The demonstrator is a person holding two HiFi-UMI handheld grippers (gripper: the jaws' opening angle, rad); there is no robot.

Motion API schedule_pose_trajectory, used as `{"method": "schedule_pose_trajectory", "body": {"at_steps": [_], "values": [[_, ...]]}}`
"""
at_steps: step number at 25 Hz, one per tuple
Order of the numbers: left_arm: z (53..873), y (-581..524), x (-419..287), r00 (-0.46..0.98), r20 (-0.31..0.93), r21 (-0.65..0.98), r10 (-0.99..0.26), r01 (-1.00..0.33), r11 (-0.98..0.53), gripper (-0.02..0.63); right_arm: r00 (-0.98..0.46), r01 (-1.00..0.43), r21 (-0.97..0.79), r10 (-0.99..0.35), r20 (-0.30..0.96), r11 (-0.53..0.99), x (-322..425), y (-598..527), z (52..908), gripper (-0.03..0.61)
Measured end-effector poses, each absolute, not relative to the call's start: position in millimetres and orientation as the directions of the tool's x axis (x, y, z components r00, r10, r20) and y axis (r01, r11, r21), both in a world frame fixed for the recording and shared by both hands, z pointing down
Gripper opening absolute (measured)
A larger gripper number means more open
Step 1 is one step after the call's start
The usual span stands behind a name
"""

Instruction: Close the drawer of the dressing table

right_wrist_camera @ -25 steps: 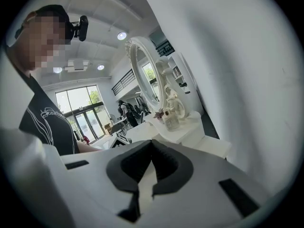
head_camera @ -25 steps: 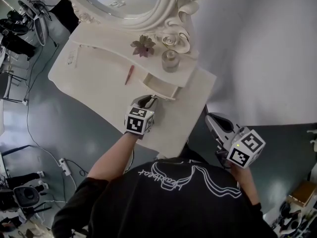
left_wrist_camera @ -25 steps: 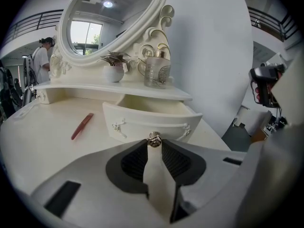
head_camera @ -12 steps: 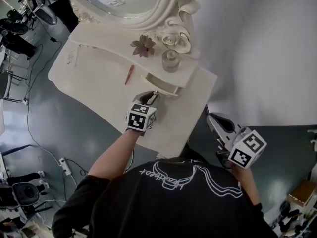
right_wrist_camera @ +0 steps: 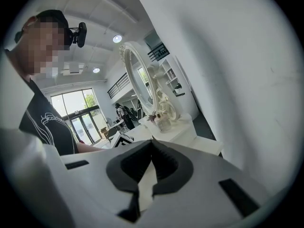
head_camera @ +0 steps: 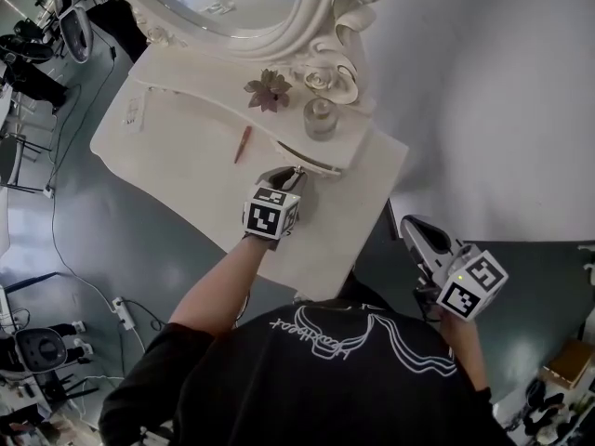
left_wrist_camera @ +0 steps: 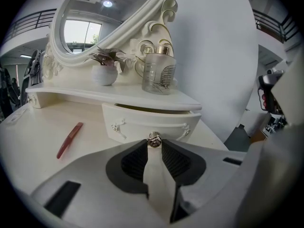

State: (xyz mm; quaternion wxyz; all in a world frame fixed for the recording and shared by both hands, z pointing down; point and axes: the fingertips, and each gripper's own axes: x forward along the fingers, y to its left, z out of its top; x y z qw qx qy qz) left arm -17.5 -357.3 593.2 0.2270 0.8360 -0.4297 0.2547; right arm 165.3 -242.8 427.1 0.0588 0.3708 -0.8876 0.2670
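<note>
The white dressing table (head_camera: 177, 161) has a small drawer (head_camera: 308, 160) under its raised shelf, and only a narrow strip of it sticks out. In the left gripper view the drawer front (left_wrist_camera: 142, 121) stands a little proud of the shelf, with a dark gap along its top. My left gripper (head_camera: 295, 174) is shut on the drawer's small metal knob (left_wrist_camera: 154, 139), which sits right between the fingertips. My right gripper (head_camera: 410, 225) hangs off the table's right side over the floor, its jaws shut on nothing (right_wrist_camera: 152, 142).
On the shelf above the drawer stand a glass jar (head_camera: 321, 115) and a small potted plant (head_camera: 269, 88). A red stick (head_camera: 243, 143) lies on the tabletop left of the drawer. The oval mirror (head_camera: 223, 3) rises behind, and a grey wall (head_camera: 483, 91) runs along the right.
My left gripper has moved toward the mirror with the knob in it, and the drawer has slid further in under the shelf. The right gripper has drifted slightly.
</note>
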Motion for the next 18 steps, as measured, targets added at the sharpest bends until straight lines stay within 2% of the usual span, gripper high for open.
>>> {"method": "schedule_pose_trajectory", "body": {"at_steps": [18], "values": [[593.1,-384.3,-1.6,0.511,0.608,0.173,-0.608,-0.832,-0.527,0.095,-0.71,-0.693,-0.462,-0.635,0.304,0.553,173.3,-249.8,433.0,0.005]]}}
